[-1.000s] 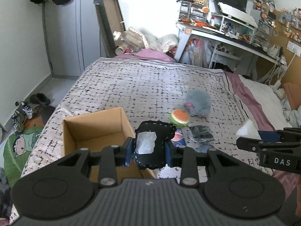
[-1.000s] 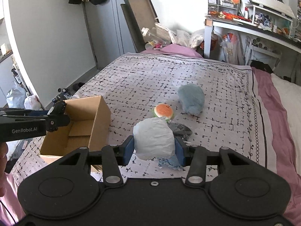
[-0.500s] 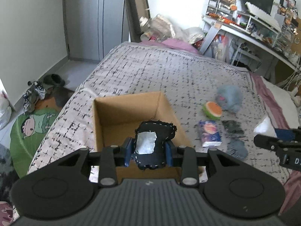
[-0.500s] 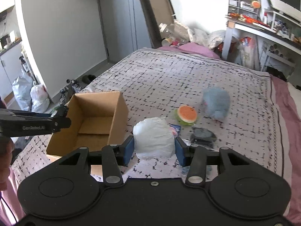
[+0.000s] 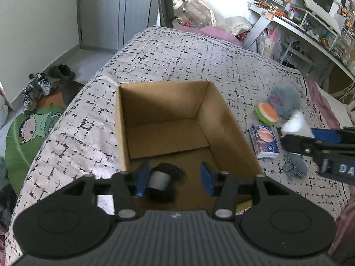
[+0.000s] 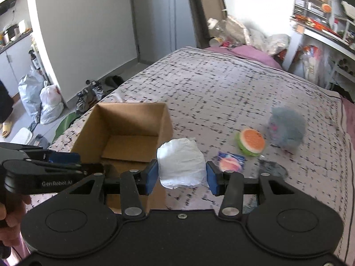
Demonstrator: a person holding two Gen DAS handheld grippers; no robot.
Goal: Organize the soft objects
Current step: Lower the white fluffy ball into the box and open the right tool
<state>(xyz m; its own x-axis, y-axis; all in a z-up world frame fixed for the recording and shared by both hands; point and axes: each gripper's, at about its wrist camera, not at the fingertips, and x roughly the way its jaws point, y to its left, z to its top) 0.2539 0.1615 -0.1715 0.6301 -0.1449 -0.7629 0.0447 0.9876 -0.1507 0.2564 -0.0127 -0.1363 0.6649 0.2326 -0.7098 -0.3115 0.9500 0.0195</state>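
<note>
1. Left wrist view: left gripper (image 5: 174, 179) is above the cardboard box (image 5: 224, 119), jaws opening; the black soft toy (image 5: 163, 182) lies against the left pad, clear of the right.
2. Right wrist view: right gripper (image 6: 181, 178) is clamped on the white soft bundle (image 6: 180, 166), beside the box's right wall.

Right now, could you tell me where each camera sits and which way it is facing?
Left wrist: on the left gripper, angled down into the cardboard box on the bed; its jaws are opening around a black soft toy; the right gripper intrudes at right.
Right wrist: on the right gripper, clamped on a white bundle, facing across the bed from right of the box; the left gripper and a hand show at left.
Shared: box, bed, watermelon toy, grey plush.
</note>
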